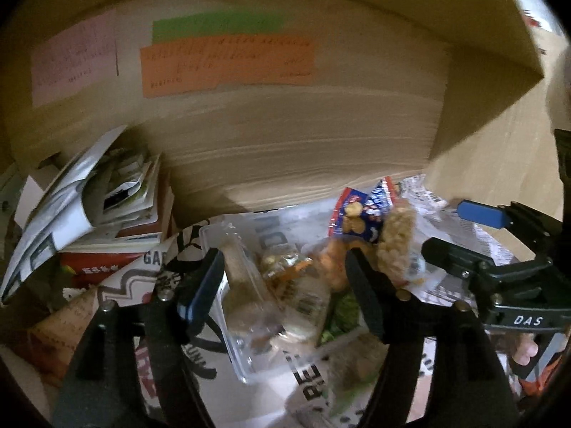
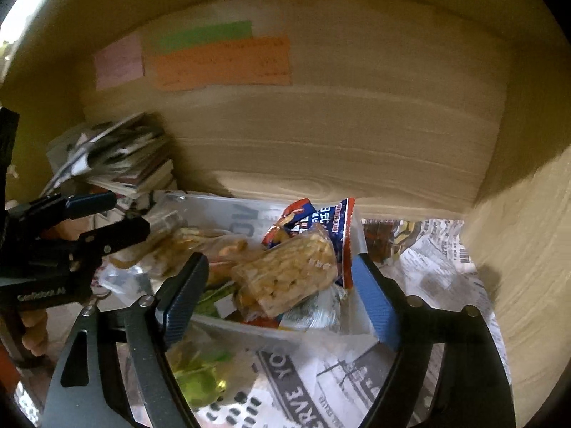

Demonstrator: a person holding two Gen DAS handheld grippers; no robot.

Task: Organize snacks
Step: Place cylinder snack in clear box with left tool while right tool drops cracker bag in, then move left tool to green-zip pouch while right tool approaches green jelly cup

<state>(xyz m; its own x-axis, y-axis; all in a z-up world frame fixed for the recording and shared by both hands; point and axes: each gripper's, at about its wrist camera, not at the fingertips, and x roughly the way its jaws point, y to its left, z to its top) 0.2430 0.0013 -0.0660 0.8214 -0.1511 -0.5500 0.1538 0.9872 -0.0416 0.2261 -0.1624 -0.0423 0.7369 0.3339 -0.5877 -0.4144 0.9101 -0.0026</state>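
Left wrist view: the left gripper (image 1: 285, 285) stands apart, its pads clear of the clear plastic tray (image 1: 246, 349) of snacks between them. From the right wrist, the right gripper (image 2: 282, 299) spreads wide around a puffed-grain bar (image 2: 285, 278), seemingly not pressing it. A blue snack packet (image 2: 321, 221) lies behind. Newspaper (image 2: 439, 267) covers open shelf rightward; a paper stack (image 2: 121, 160) crowds the left.
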